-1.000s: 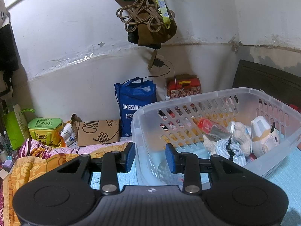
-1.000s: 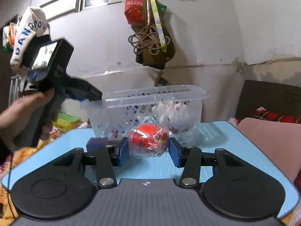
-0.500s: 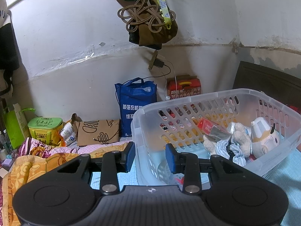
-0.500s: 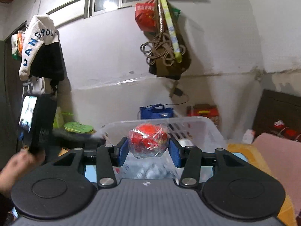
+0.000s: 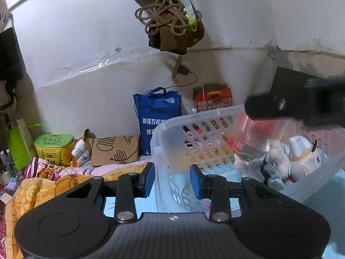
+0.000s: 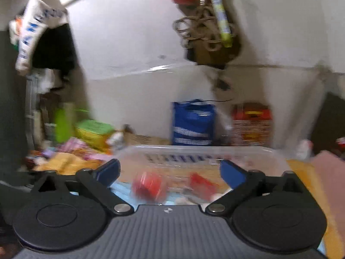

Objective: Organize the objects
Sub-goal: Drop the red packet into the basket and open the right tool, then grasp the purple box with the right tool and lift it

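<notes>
A clear plastic basket (image 5: 194, 116) stands on a light blue mat. Plush toys (image 5: 301, 157) and a red packet (image 5: 239, 142) lie inside it. My left gripper (image 5: 172, 180) is shut on the basket's near left corner, with the wall between its blue pads. In the right wrist view my right gripper (image 6: 169, 165) is over the basket (image 6: 194, 151), its jaws opening wide. The wrapped red ball (image 6: 148, 185) is blurred below them, clear of both pads and inside the basket. In the left wrist view the right gripper (image 5: 291, 108) is a dark blur above the basket's far side.
Against the wall stand a blue bag (image 5: 158, 116), a red box (image 5: 212, 98), a brown paper bag (image 5: 115, 151) and a green tin (image 5: 54, 146). An orange blanket (image 5: 43, 190) lies to the left. Coiled cords and bags (image 5: 170, 19) hang overhead.
My right gripper rose and moved forward over the basket with the red ball, then let go of it; the ball now drops into the basket. The left gripper stayed put.
</notes>
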